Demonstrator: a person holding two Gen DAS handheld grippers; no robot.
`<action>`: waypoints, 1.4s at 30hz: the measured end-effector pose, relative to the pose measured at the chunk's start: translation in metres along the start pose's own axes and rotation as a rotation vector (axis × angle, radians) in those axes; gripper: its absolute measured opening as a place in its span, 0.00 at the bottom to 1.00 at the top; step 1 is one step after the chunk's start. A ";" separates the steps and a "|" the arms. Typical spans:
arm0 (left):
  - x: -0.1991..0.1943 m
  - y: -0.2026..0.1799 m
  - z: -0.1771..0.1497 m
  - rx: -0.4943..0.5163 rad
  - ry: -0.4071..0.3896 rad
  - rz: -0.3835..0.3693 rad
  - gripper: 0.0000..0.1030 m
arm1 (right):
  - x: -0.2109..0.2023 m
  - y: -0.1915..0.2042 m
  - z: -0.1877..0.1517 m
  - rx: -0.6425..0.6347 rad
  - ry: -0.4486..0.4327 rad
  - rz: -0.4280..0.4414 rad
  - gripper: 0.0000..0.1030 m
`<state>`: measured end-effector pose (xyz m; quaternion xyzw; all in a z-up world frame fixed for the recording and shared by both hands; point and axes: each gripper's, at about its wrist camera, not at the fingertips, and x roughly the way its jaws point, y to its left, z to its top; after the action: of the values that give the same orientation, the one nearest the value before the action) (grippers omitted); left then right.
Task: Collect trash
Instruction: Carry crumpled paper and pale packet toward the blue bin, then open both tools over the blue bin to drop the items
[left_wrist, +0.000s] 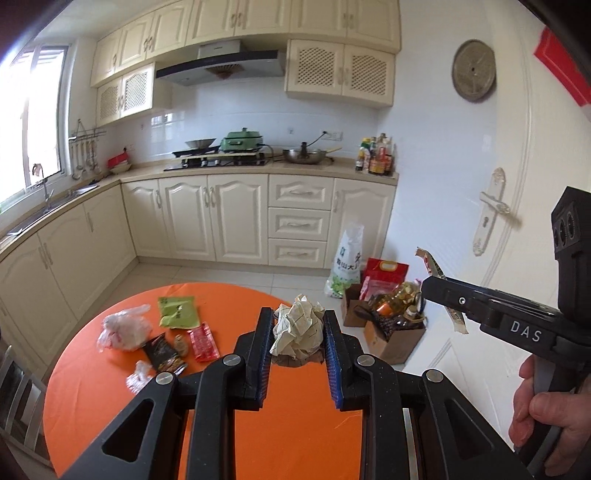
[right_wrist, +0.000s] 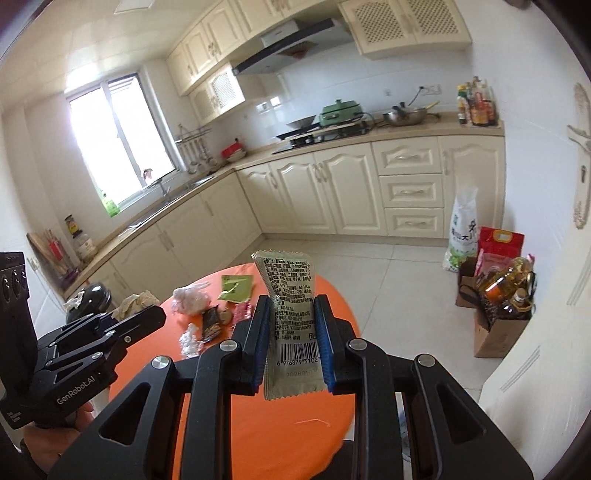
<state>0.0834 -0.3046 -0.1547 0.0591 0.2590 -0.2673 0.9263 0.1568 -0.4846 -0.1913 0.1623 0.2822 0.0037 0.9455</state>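
While left tongs (left_wrist: 298, 334) clamp crumpled paper (left_wrist: 297, 329) | right tongs (right_wrist: 292, 334) clamp sachet (right_wrist: 292, 325) | box (right_wrist: 496, 334) holds, seemingly, oil bottles (right_wrist: 506, 281)

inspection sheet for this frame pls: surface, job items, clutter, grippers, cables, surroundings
Surface: round table with orange cloth, trash grouped on its far left part.
Job's things: crumpled paper ball in left gripper; pale green wrapper with a barcode in right gripper; on the cloth a white plastic bag, green packet, red wrapper, dark snack packet, small clear plastic scrap.
Clutter: nothing seen beyond the trash.
Grippers: left gripper shut on the paper ball; right gripper shut on the wrapper, both raised above the table.
Cables: one from a wall socket to the wok on the counter.
Surroundings: cardboard box with oil bottles and rice sacks on the floor by the door.
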 end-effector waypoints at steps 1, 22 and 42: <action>0.006 -0.011 0.002 0.011 0.001 -0.017 0.21 | -0.007 -0.015 0.000 0.019 -0.008 -0.028 0.23; 0.240 -0.192 -0.050 0.171 0.484 -0.254 0.21 | 0.040 -0.254 -0.123 0.468 0.225 -0.307 0.23; 0.385 -0.215 -0.030 0.167 0.690 -0.218 0.62 | 0.090 -0.330 -0.161 0.658 0.299 -0.330 0.68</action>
<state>0.2355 -0.6586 -0.3715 0.1931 0.5382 -0.3487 0.7426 0.1181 -0.7393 -0.4677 0.4066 0.4250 -0.2154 0.7795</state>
